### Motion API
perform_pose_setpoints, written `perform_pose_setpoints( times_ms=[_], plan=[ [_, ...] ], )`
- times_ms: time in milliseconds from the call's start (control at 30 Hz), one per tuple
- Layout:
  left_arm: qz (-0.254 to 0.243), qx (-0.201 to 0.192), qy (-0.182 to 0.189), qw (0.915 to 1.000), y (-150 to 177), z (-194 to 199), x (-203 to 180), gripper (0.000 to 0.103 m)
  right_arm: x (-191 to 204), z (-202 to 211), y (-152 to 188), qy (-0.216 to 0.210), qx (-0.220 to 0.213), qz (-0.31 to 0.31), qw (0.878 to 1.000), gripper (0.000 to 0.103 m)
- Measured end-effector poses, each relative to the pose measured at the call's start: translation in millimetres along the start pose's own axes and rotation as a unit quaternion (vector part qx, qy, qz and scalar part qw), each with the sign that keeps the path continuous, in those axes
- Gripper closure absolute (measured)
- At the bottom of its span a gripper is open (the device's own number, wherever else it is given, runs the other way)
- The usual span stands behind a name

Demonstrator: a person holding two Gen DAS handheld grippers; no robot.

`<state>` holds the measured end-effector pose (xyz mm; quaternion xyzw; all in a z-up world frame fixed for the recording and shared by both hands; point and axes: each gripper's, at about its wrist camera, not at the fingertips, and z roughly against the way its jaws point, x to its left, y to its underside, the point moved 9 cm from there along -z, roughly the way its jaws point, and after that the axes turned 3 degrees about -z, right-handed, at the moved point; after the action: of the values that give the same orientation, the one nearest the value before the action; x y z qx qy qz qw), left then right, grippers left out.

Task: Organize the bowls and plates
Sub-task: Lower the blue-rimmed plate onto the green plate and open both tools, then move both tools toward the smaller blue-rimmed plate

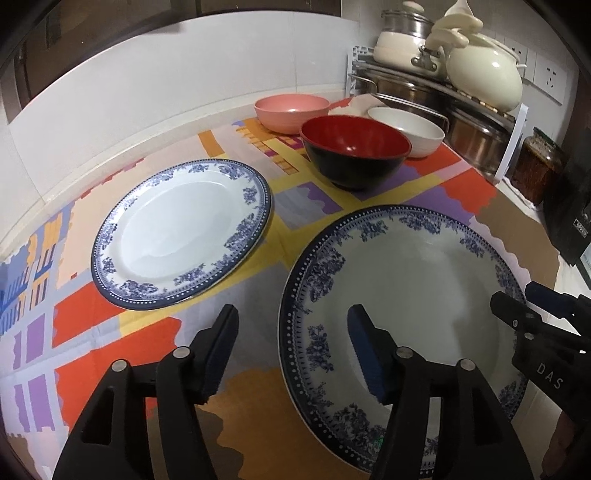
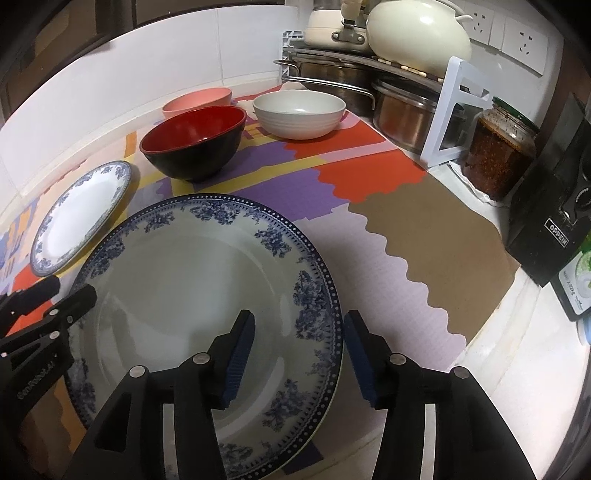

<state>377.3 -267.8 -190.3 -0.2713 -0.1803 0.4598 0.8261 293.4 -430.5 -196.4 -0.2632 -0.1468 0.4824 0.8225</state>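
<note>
A large blue-and-white plate (image 1: 406, 280) (image 2: 192, 288) lies on the colourful mat near me. A smaller blue-and-white plate (image 1: 181, 232) (image 2: 79, 218) lies to its left. Behind stand a red-and-black bowl (image 1: 354, 151) (image 2: 192, 142), a pink bowl (image 1: 291, 112) (image 2: 197, 100) and a white bowl (image 1: 406, 131) (image 2: 299, 112). My left gripper (image 1: 293, 350) is open, its jaws astride the large plate's left rim. My right gripper (image 2: 299, 354) is open, its jaws astride the plate's right rim. Each gripper shows in the other's view: the right (image 1: 532, 314), the left (image 2: 55, 299).
A rack with steel pots (image 1: 443, 92) (image 2: 351, 85) and cream pots (image 1: 480, 70) (image 2: 417, 33) stands at the back right. A jar of chilli sauce (image 2: 498, 155) (image 1: 535, 166) and a black appliance (image 2: 554, 214) stand along the right. A white tiled wall (image 1: 147, 92) runs behind.
</note>
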Motion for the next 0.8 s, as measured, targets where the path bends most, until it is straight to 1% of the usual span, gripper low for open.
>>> perform_pose_setpoints(
  times_ms=[167,233,367,500,567,800],
  plan=[
    [0.011,-0.011,0.012,0.9998,-4.6,14.6,4.9,0.032,7.0,13.3,-3.6,-0.008,-0.014,-0.001,1.0,0.042],
    [0.015,-0.018,0.013,0.9997,-6.9,21.4,7.8,0.031,10.8,19.5,-5.2,-0.012,-0.02,0.0,1.0,0.042],
    [0.019,-0.036,0.012,0.9991,-11.7,37.1,16.7,0.023,20.0,35.1,-8.3,-0.019,-0.036,-0.001,0.999,0.042],
    [0.026,-0.051,0.014,0.9982,-14.3,50.5,29.9,0.018,33.4,48.3,-11.0,-0.027,-0.048,0.006,0.998,0.041],
    [0.027,-0.059,0.009,0.9978,-15.4,57.3,38.0,0.017,40.2,52.9,-12.3,-0.031,-0.054,0.009,0.998,0.037],
    [0.031,-0.102,-0.021,0.9941,-23.0,87.2,75.8,0.008,72.5,73.2,-18.5,-0.046,-0.077,0.022,0.996,0.036]
  ],
)
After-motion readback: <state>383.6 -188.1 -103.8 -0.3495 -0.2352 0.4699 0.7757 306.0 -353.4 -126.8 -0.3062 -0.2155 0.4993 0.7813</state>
